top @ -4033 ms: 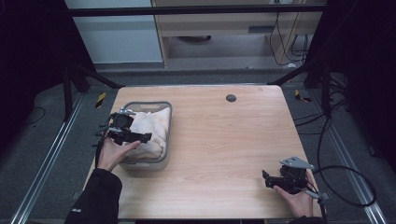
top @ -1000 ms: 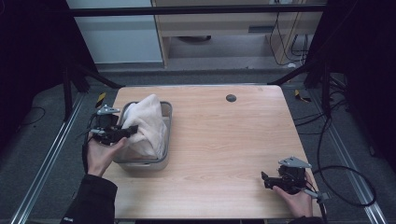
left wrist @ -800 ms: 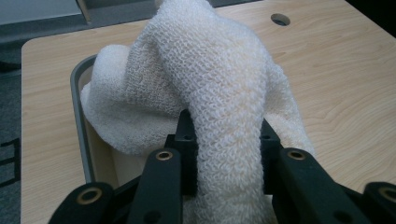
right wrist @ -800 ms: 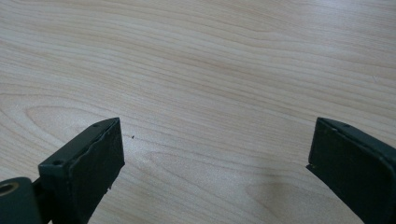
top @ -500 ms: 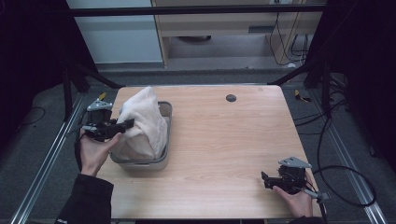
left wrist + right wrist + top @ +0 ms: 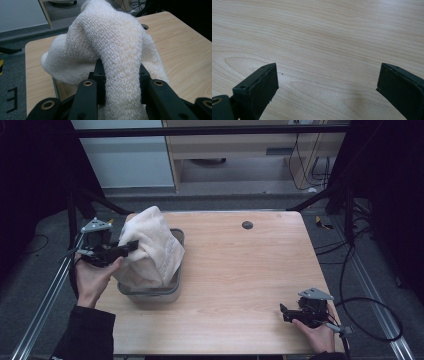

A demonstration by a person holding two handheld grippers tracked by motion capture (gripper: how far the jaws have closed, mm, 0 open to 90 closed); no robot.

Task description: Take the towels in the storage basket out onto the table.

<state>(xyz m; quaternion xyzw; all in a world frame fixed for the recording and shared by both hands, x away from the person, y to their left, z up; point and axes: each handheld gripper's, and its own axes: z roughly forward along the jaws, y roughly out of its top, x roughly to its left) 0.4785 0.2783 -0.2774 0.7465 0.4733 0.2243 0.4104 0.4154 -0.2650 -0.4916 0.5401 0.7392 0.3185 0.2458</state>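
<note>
1. Centrally, the towel [image 6: 150, 247] is a white to cream terry cloth with a looped, knitted-looking surface; it is bunched into a tall, rounded heap with one thick fold running down its front.
2. Lower parts of the towel hang into a grey metal tray [image 6: 172, 290], which stands on the table [image 6: 240, 270]; the peak of the cloth rises well above the tray's rim.
3. At the tray's left side, the left hand-held gripper [image 6: 127, 247] is held up by the person's left hand [image 6: 92, 277]. In the left gripper view the thick fold of towel [image 6: 120, 62] passes between the two black jaws, which are closed onto it.
4. Far from the tray, near the table's front right corner, the right hand-held gripper [image 6: 287, 312] is held low over the wood by the right hand [image 6: 315, 332]. In the right gripper view its jaws stand wide apart with nothing between them, and bare wood grain lies beneath.
5. Edges: the tray sits close to the table's left edge, and the left hand-held gripper is held about over that edge.
6. Open room: the broad stretch of table to the right of the tray is bare light wood, apart from a small dark round hole [image 6: 247, 225] near the far edge.
</note>
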